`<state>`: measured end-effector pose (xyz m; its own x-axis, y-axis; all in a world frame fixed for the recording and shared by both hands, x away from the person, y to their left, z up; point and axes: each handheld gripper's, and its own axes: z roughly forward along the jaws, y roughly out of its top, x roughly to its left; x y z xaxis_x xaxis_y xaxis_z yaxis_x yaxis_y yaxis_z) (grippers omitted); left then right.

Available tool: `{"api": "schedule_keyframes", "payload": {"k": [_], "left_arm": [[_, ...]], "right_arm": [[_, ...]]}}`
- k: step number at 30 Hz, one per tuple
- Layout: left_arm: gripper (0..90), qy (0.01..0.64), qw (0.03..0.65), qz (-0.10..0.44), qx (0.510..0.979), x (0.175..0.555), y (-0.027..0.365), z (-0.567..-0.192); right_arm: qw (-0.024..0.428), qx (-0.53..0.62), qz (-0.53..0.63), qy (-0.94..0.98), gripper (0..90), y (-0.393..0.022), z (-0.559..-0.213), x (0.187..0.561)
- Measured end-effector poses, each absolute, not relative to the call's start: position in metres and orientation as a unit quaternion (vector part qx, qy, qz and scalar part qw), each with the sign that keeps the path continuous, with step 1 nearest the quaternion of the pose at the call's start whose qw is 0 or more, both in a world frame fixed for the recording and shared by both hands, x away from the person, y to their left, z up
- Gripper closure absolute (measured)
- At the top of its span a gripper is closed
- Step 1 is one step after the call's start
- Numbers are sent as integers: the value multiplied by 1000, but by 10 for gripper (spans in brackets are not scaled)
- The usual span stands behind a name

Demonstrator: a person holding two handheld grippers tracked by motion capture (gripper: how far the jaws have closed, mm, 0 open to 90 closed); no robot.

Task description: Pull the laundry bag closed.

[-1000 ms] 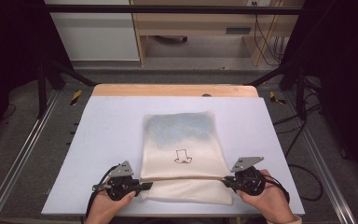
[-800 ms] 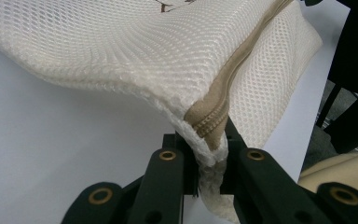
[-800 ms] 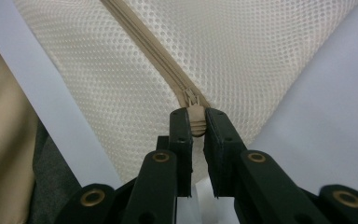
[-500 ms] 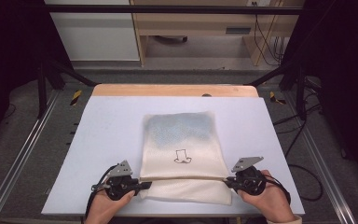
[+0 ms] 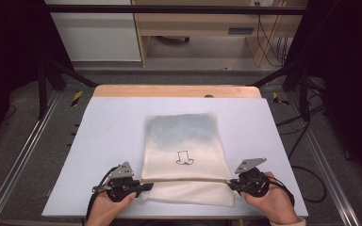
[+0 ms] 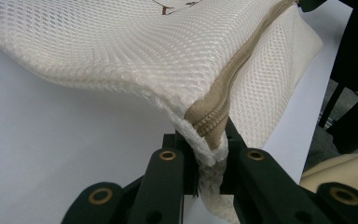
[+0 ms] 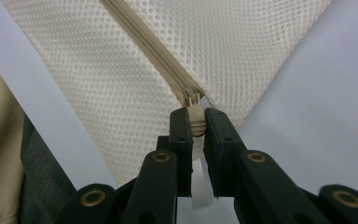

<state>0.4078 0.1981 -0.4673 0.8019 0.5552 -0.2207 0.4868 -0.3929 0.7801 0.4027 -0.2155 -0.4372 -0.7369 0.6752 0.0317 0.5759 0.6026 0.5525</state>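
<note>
While both grippers stay clamped, mesh bag (image 5: 185, 155) unmoved.

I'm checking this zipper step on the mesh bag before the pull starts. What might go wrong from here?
The right gripper pinches only the small zipper pull; it may slip out under load. The left gripper clamps just the thin corner of the mesh bag, so the fabric could slide free or stretch. The zipper may snag where the mesh bunches near the left corner.

A pale blue-white desk (image 5: 103, 141) with a wooden strip along its far edge carries a cream mesh zip bag (image 5: 184, 141), lying flat toward the near middle
</note>
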Motion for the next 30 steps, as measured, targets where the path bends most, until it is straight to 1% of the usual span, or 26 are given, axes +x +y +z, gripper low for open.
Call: {"api": "schedule_keyframes", "payload": {"k": [6,15,20,22,23,24,25,27,28,29,30], "left_arm": [[833,313,454,39,834,407,198,-467],[822,316,448,36,836,407,196,-468],[789,320,443,32,837,407,197,-467],[742,326,446,29,833,407,197,-467],[703,326,446,29,833,407,197,-467],[671,334,448,30,829,407,198,-466],[662,335,449,33,828,406,200,-465],[599,343,450,40,824,406,202,-463],[564,348,451,42,821,406,203,-462],[546,348,451,42,821,406,203,-462],[528,353,453,48,817,406,206,-461]], "right_arm": [[92,354,268,891,819,-217,-438,403],[83,357,265,892,819,-217,-443,405],[80,357,260,894,816,-214,-445,405],[80,356,261,893,804,-213,-446,406],[80,359,262,892,784,-213,-446,406],[80,361,266,890,745,-213,-446,406],[81,363,268,889,706,-213,-445,407],[89,363,277,885,656,-212,-444,407],[91,361,279,885,604,-211,-442,407],[91,361,279,885,604,-211,-442,407],[99,362,288,881,534,-207,-440,408]]}}
